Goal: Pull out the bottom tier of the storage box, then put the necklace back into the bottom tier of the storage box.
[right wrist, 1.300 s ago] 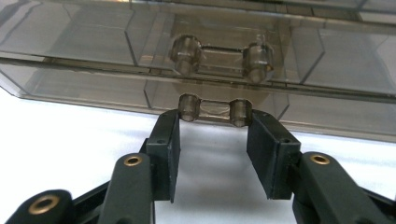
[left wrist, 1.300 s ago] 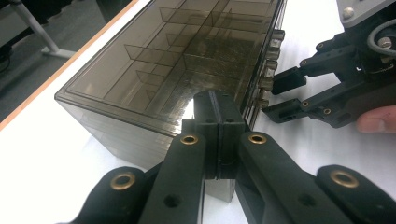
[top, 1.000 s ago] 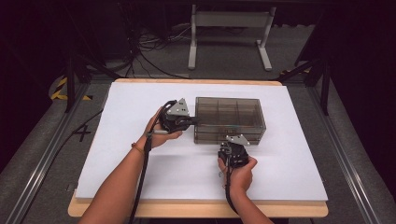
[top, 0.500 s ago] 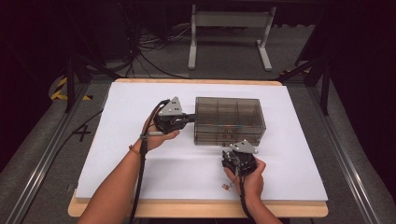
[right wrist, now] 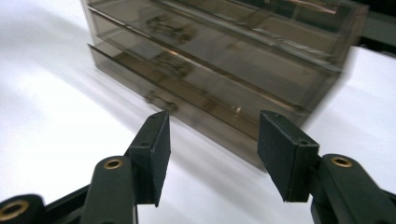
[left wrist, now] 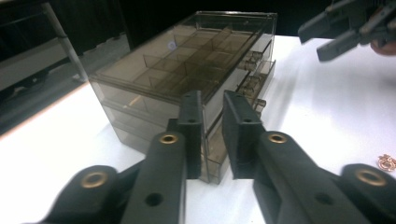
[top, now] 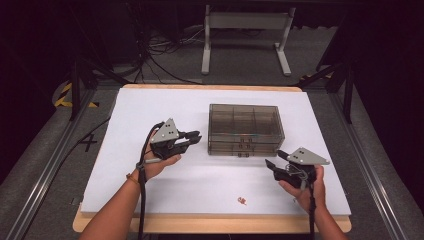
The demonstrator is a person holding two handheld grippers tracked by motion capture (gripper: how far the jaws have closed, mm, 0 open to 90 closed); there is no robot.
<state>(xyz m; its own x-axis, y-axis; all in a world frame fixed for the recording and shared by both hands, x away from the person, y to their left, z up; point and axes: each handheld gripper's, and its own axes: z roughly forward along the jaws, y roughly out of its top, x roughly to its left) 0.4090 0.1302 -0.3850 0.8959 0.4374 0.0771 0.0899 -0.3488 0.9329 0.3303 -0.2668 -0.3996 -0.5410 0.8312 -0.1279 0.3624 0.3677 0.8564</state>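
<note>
**Both claws stand off from the drawer box**

At the middle of the white tabletop (top: 125,150) sits the smoky, see-through drawer box (top: 245,129), its handled drawer fronts turned toward the person so either hand can reach them. The left claw (top: 194,136) lies level just beside the box's left end, aimed at its near left corner; its jaws have just been opening a little and stand narrowly apart with nothing between them, the box corner lying beyond the tips in the left gripper view. Judging by this, it is placed there to steady the box. The right claw (top: 275,161) hovers near the box's front right corner, jaws at a middling gap and empty, pointed at the lower drawers, likely lining up for a handle. A small coppery trinket (top: 242,201) lies apart on the near tabletop, perhaps meant for a drawer
</note>
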